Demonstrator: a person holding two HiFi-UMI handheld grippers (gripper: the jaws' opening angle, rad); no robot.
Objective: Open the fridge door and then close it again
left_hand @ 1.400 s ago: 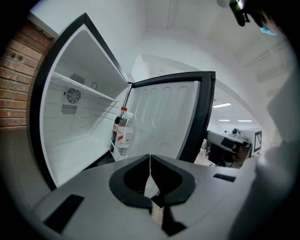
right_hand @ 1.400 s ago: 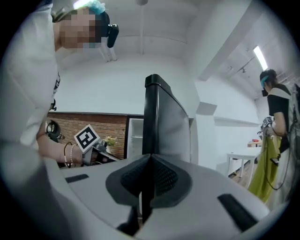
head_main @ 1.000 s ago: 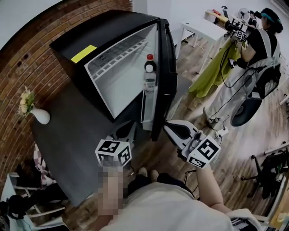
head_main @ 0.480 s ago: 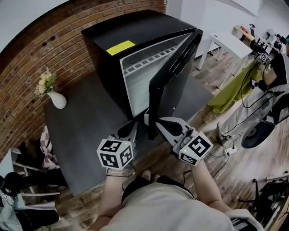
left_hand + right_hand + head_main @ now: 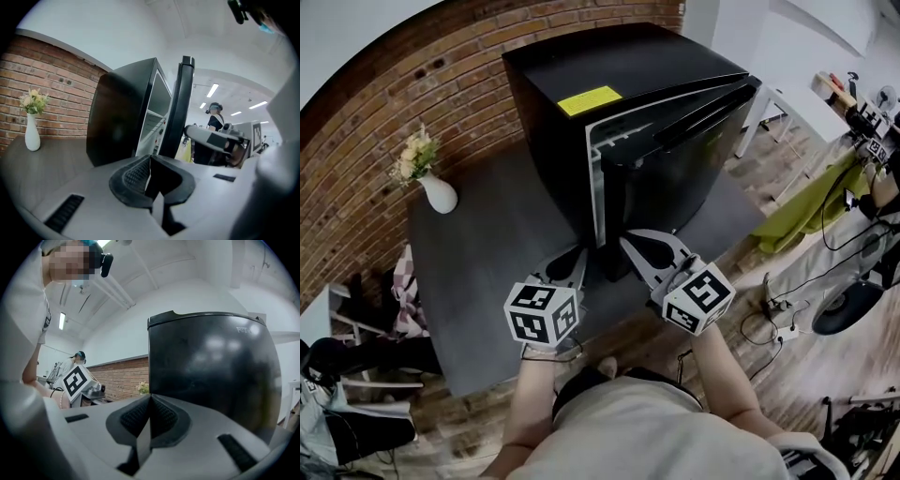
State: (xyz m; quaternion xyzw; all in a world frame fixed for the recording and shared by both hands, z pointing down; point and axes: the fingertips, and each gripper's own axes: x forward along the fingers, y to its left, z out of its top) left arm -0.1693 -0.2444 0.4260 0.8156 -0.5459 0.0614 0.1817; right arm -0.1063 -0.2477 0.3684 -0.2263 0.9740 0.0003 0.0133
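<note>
Starting at the far left, there's the brick wall [image 5: 366, 122] and a white vase [image 5: 439, 194] of pale flowers [image 5: 414, 157] standing on the dark grey counter [image 5: 487, 244].

Moving in, the left tongs [image 5: 572, 257] sit low by the fridge's open side, jaws pressed together with nothing between them (the left gripper view shows the ribbed pads meeting cleanly). They point towards the gap at the door's free edge.

Now the fridge [image 5: 619, 66] itself: a compact glossy black box standing on the counter near the wall, with a yellow label [image 5: 590, 99] on its top. Its door [image 5: 684, 178] is ajar by a narrow wedge, hinged on the right, and a strip of white liner [image 5: 598, 178] shows along the opening. The door's front is shiny enough to throw back the ceiling lights.

Right of that, the right tongs [image 5: 625, 238] are also closed and empty, tips right at the door's lower corner; whether they actually touch it, I can't tell.

Far right, a green cloth [image 5: 806, 211] hangs above the wooden floor [image 5: 769, 281].
</note>
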